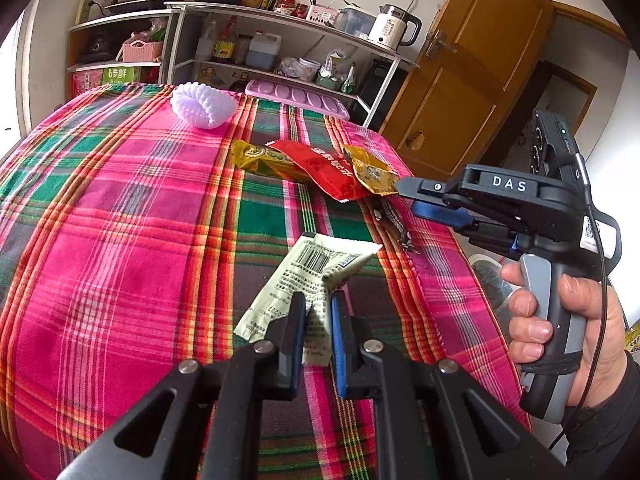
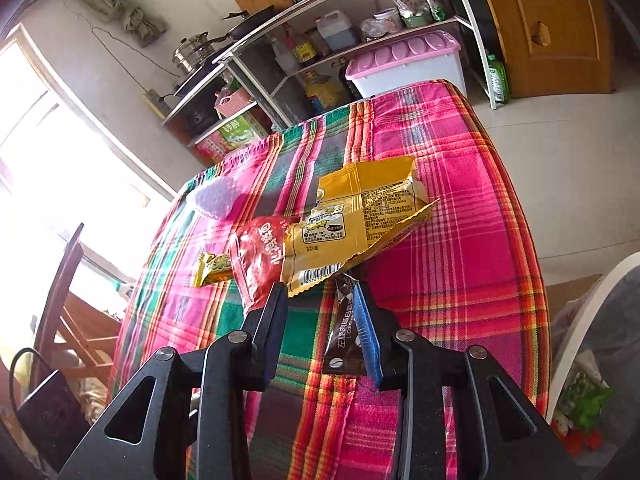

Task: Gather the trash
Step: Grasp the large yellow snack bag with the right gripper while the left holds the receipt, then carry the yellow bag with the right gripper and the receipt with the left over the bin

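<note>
Trash lies scattered over our worktop (image 1: 120,208), which is draped in a soft woven plaid cloth of pink, green and orange.

Far left, near the back edge: a white foam fruit net (image 1: 203,105), ribbed and cupped, standing alone and well apart from the wrappers.

Centre, nearest the left wrist camera: a pale green paper-like sachet (image 1: 308,276), flat, creased, printed with a barcode, one corner twisted up. The left gripper (image 1: 318,312) has its jaws nearly closed and pinched on this sachet's near part; we see the sheet pressed between the black pad and the blue pad.

Right of centre, further back: three glossy foil wrappers overlapping in a row. A gold wrapper (image 1: 260,160) lies leftmost, a crinkled red wrapper (image 1: 320,170) overlaps it, and a yellow torn-open packet (image 1: 372,174) overlaps the red one. In the right wrist view the yellow packet (image 2: 352,224) is the largest, puffed, with a serrated edge.

Just in front of these: a narrow dark brown stick sachet (image 1: 394,224), shiny and long. In the right wrist view it (image 2: 344,332) lies between the jaws of the right gripper (image 2: 320,300), close against the blue pad; the jaws stand partly open and the black pad is apart from it. Whether the blue pad actually touches it we cannot tell.

Far right: a hand (image 1: 560,320) wraps the right gripper's grey handle.
</note>
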Tool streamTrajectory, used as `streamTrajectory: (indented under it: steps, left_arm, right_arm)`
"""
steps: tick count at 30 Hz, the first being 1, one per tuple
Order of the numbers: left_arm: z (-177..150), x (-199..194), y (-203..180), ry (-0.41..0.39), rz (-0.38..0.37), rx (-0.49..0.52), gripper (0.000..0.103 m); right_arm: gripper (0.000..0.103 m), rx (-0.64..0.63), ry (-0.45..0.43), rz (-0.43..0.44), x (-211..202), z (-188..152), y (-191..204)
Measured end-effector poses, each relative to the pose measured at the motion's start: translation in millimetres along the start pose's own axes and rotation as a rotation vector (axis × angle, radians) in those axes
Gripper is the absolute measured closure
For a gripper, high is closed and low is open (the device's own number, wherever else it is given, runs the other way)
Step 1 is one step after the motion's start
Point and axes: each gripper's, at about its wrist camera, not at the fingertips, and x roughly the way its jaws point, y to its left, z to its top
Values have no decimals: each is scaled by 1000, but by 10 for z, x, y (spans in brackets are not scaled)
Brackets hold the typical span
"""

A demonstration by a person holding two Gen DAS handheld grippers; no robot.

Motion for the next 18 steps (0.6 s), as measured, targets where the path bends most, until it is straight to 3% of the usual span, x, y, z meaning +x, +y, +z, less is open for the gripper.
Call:
streamTrajectory:
  steps: [8, 9, 11, 18]
  left_arm:
    - [1, 16, -4, 6, 1, 3, 90]
    - [1, 24, -5, 8, 0, 4, 90]
    - [4, 38, -11, 11, -1, 6, 90]
    - [9, 52, -21, 11, 1, 10, 90]
  right_arm:
    - [68, 95, 14, -73, 177, 204, -173]
    - [70, 101, 20, -75, 211, 226, -176]
    - [91, 99, 31, -90, 259, 247, -187]
    - [100, 60, -2, -95, 152, 202, -155]
